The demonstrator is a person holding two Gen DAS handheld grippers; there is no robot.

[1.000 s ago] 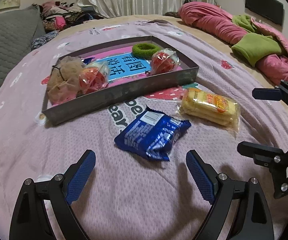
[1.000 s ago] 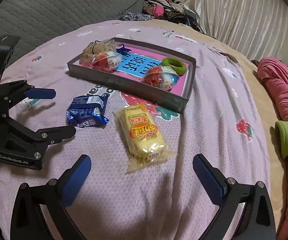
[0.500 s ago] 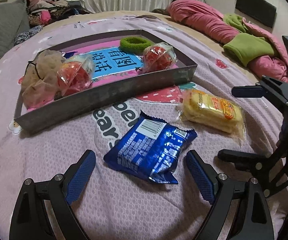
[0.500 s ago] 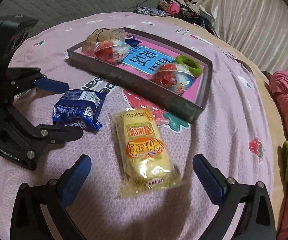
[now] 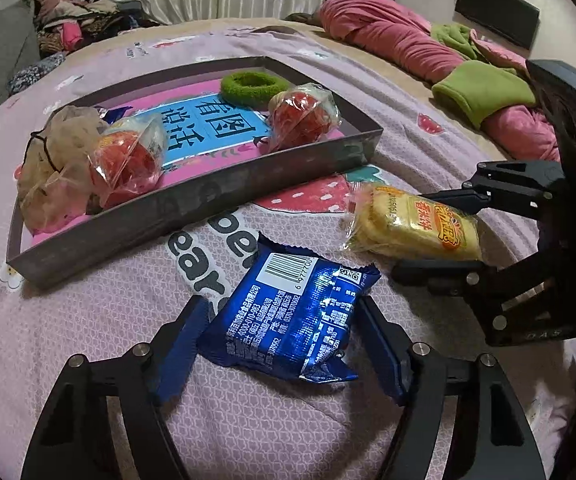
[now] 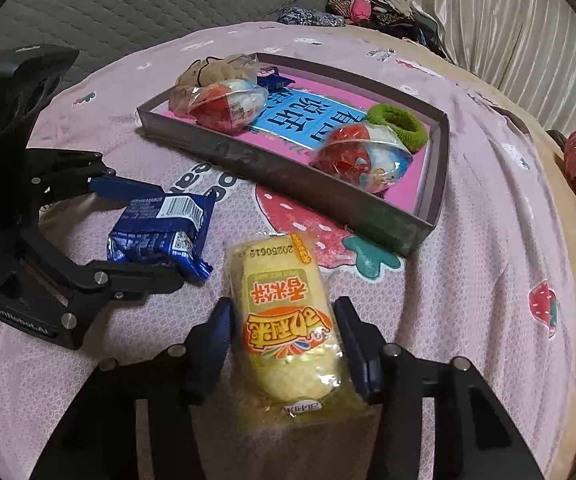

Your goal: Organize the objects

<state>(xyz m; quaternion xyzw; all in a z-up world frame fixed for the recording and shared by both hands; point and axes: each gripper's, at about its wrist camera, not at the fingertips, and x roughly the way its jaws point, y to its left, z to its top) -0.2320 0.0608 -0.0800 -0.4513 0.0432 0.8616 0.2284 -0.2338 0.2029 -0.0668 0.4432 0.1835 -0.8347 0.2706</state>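
Note:
A blue snack packet (image 5: 292, 312) lies on the pink bedspread between the jaws of my left gripper (image 5: 288, 340), which close in on its sides. It also shows in the right wrist view (image 6: 159, 232). A yellow cake packet (image 6: 288, 320) lies between the jaws of my right gripper (image 6: 283, 336), which press its sides; it also shows in the left wrist view (image 5: 412, 224). Behind both stands a grey shallow box (image 5: 167, 208) with a pink and blue bottom.
The box holds two red toys in clear wrap (image 5: 127, 160) (image 5: 304, 116), a green hair band (image 5: 253, 86) and a beige bag (image 5: 53, 168). Pink and green bedding (image 5: 468, 80) lies at the right. A clothes pile (image 5: 75, 28) lies at the back.
Both grippers moved forward and down over their packets, and their jaws narrowed from wide open to the packets' sides.

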